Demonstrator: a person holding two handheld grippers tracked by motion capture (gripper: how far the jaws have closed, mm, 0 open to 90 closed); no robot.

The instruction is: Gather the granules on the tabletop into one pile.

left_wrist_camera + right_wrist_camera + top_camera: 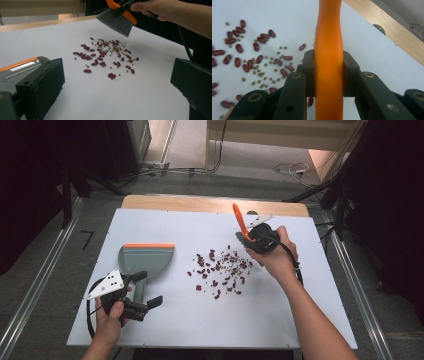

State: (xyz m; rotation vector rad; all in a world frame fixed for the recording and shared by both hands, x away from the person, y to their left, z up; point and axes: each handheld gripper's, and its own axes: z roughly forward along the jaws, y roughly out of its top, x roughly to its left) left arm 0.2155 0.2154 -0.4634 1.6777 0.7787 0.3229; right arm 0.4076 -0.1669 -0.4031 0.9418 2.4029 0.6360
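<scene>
My right gripper (248,238) sat in the upper right of the high view, its jaws clamped tight on the orange plastic handle of a small hand brush (328,57). In the right gripper view that handle ran straight up the middle of the frame, pinched between my two black jaws. In the left gripper view the brush's grey bristles (117,23) hung at the top of the frame, tilted, just above and beyond the far edge of the spill and not touching the sheet.

The scattered dark red kidney beans (220,267), mixed with tiny green mung beans (108,43), lay loose near the middle of the white tabletop sheet (200,315), just left of and below my right gripper in the high view. In the right gripper view they spread across the left half of the frame.

My left gripper (146,304) rested at the lower left of the high view, beside the handle end of a grey plastic dustpan with an orange front strip (148,259). The pan lay flat on the sheet, well apart from the beans. In the left gripper view my jaws stood wide apart, one at the lower left edge against the pan's handle, the other at the right edge, with bare sheet between them and nothing gripped.
</scene>
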